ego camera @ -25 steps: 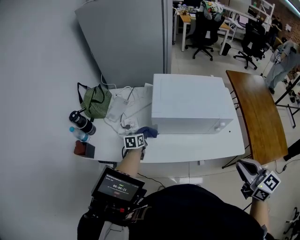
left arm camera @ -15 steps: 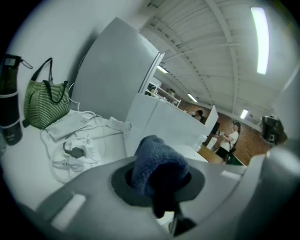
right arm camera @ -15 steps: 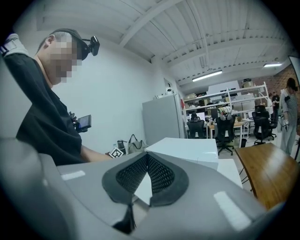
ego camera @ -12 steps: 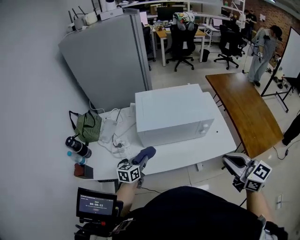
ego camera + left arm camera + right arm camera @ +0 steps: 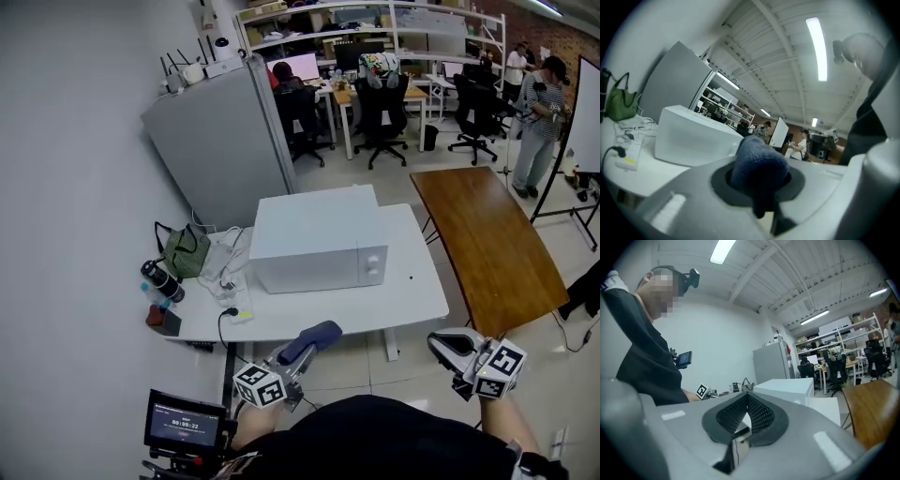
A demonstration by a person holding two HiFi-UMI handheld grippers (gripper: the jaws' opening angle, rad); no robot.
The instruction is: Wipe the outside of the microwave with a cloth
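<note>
Left gripper (image 5: 298,352) jaws clenched on cloth (image 5: 758,166): soft, floppy, I'd grip it bunched. Right gripper (image 5: 450,345) jaws closed, empty.

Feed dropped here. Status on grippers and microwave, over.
Left gripper shut on blue cloth. Right gripper shut, empty. Microwave on table, apart from cloth. Nothing seen between.

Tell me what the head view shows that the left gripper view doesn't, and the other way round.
Only the head view shows the right gripper and a small screen at the person's chest. Only the left gripper view shows the ceiling lights. Both show the left gripper shut on a blue cloth, the white microwave on the table, and a green bag.
</note>
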